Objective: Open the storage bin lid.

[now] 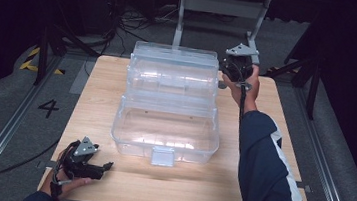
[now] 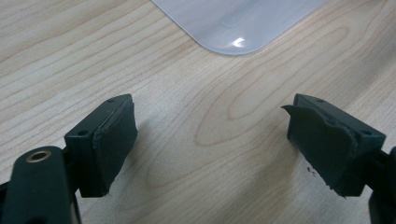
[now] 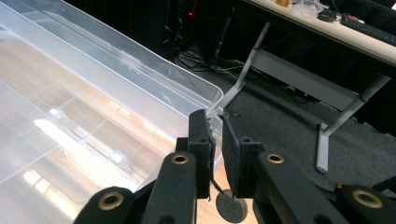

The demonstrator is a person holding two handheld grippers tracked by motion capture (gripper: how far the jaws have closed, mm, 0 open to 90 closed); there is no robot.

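A clear plastic storage box (image 1: pixel 166 129) stands in the middle of the wooden table (image 1: pixel 96 97), its lid (image 1: pixel 172 72) tipped up behind it. My right gripper (image 1: pixel 223 79) is at the lid's far right corner; in the right gripper view its jaws (image 3: pixel 217 140) are shut on the thin rim of the lid (image 3: pixel 93 107). My left gripper (image 1: pixel 105 168) lies low at the table's near left corner, open. In the left gripper view its jaws (image 2: pixel 210 140) stand wide apart over bare wood, with a rounded corner of the box (image 2: pixel 238 23) ahead of them.
A clear latch tab (image 1: pixel 163 155) hangs at the box's front wall. Beyond the table's far edge are grey floor, cables and a metal desk frame (image 1: pixel 221 7). A floor mark "4" (image 1: pixel 48 108) lies to the left.
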